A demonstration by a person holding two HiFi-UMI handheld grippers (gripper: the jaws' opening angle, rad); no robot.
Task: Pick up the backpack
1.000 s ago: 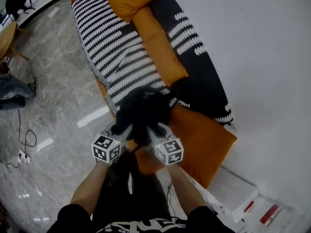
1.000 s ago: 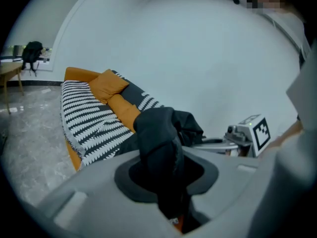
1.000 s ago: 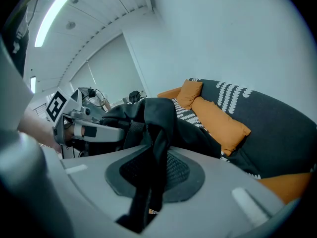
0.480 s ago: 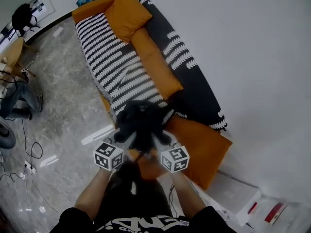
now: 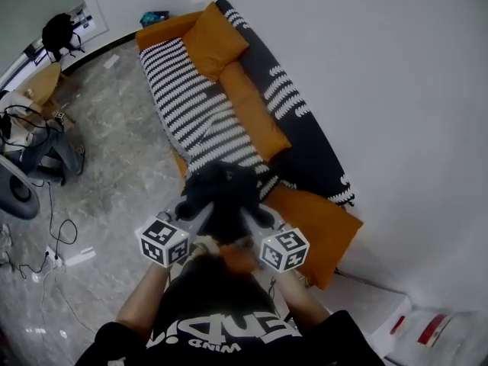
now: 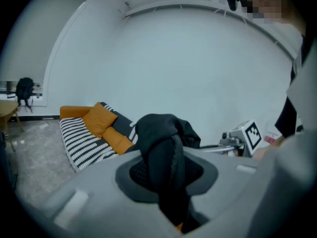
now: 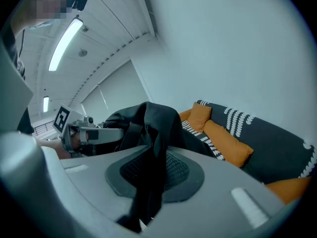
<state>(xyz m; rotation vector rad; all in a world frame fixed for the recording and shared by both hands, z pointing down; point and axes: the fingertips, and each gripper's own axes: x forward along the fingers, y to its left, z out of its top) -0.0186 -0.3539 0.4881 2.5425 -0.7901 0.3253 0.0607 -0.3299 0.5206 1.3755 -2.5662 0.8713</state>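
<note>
The black backpack (image 5: 221,193) hangs in the air above the sofa's (image 5: 206,105) near end, held up from both sides. My left gripper (image 5: 200,218) is shut on one black strap (image 6: 166,172), which runs between its jaws. A second strap (image 7: 151,177) is clamped in my right gripper (image 5: 245,219), also shut. In the left gripper view the bag's bulk (image 6: 163,128) bunches just past the jaws, with the right gripper's marker cube (image 6: 247,133) beyond it. The right gripper view shows the bag (image 7: 143,120) ahead and the left gripper (image 7: 81,130) behind it.
The sofa has a striped black-and-white seat and orange cushions (image 5: 248,101). A white wall (image 5: 381,90) runs behind it. Marble floor (image 5: 114,181) lies at left with cables (image 5: 46,242), a seated person (image 5: 38,147) and another black bag (image 5: 59,33). White boxes (image 5: 381,311) stand at lower right.
Both grippers have risen together with the backpack, lifting it off the sofa seat toward me. The grips on the straps have not altered.
</note>
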